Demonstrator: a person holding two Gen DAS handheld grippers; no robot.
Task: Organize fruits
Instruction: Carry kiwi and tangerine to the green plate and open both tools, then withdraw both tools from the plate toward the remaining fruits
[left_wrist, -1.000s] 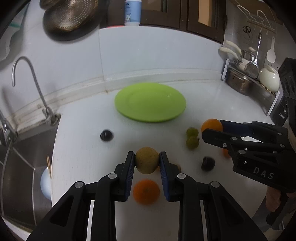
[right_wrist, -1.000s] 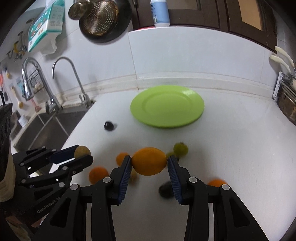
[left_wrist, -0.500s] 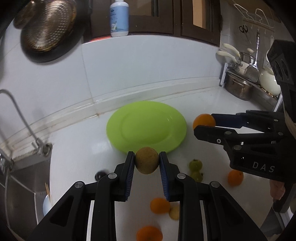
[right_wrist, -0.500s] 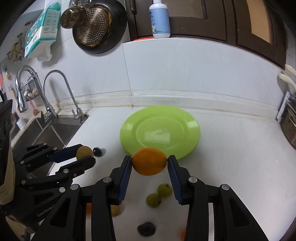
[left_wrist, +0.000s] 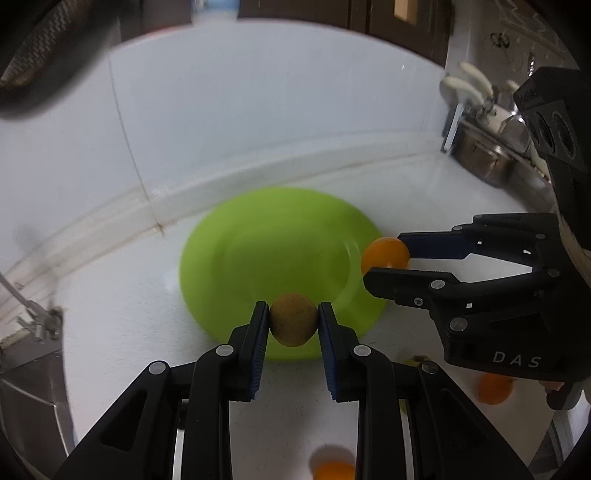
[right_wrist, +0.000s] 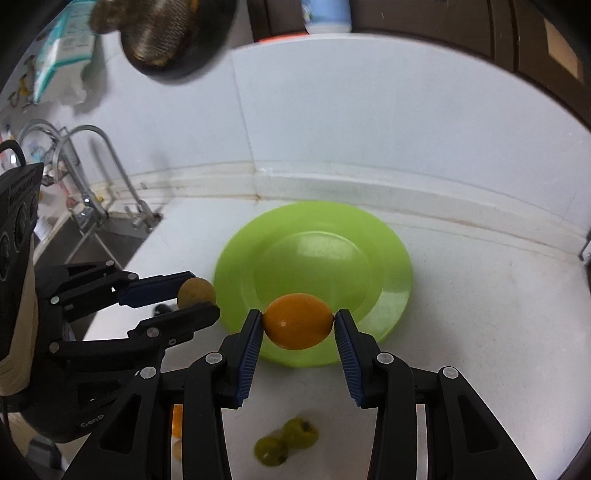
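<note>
Two green fruits (right_wrist: 286, 441) and loose orange fruits (left_wrist: 493, 387) lie on the white counter (right_wrist: 480, 314) near the green plate (right_wrist: 314, 266); a faucet (right_wrist: 110, 166) stands at left. The left gripper (left_wrist: 293, 321) is clamped on a brown fruit (left_wrist: 293, 319) above the plate's near rim. The right gripper (right_wrist: 298, 323) is clamped on an orange (right_wrist: 298, 321) above the plate's near rim.

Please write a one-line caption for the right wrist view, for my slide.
Right gripper holds an orange at the green plate.
</note>
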